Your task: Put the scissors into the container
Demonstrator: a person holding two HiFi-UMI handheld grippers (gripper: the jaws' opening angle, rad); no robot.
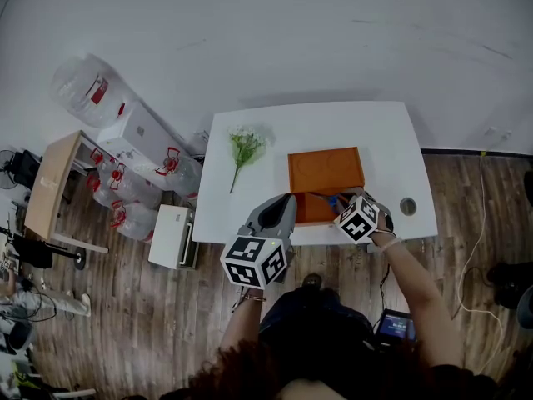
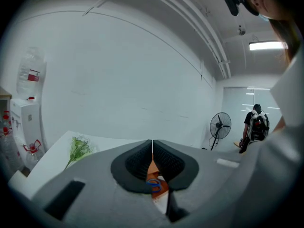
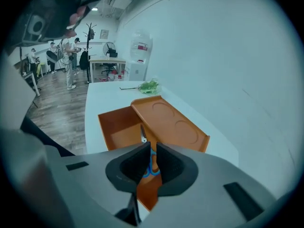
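The orange container is an open box (image 1: 310,211) (image 3: 118,127) with its flat orange lid (image 1: 326,170) (image 3: 167,120) leaning along the far side. The scissors (image 1: 330,199) (image 3: 143,136) have blue handles and a short steel blade. My right gripper (image 1: 340,206) (image 3: 150,149) is shut on the blue handles, and the blade points out past the jaws over the box. My left gripper (image 1: 286,204) (image 2: 152,144) hangs at the table's front edge, left of the box, shut with nothing in it. Through its lower gap the blue handles (image 2: 153,185) show.
A sprig of green flowers (image 1: 246,147) (image 3: 148,86) lies on the white table (image 1: 250,215) left of the container. A small round fitting (image 1: 407,206) sits near the right edge. Water bottles (image 1: 125,198) and a white box (image 1: 171,236) stand on the floor at the left.
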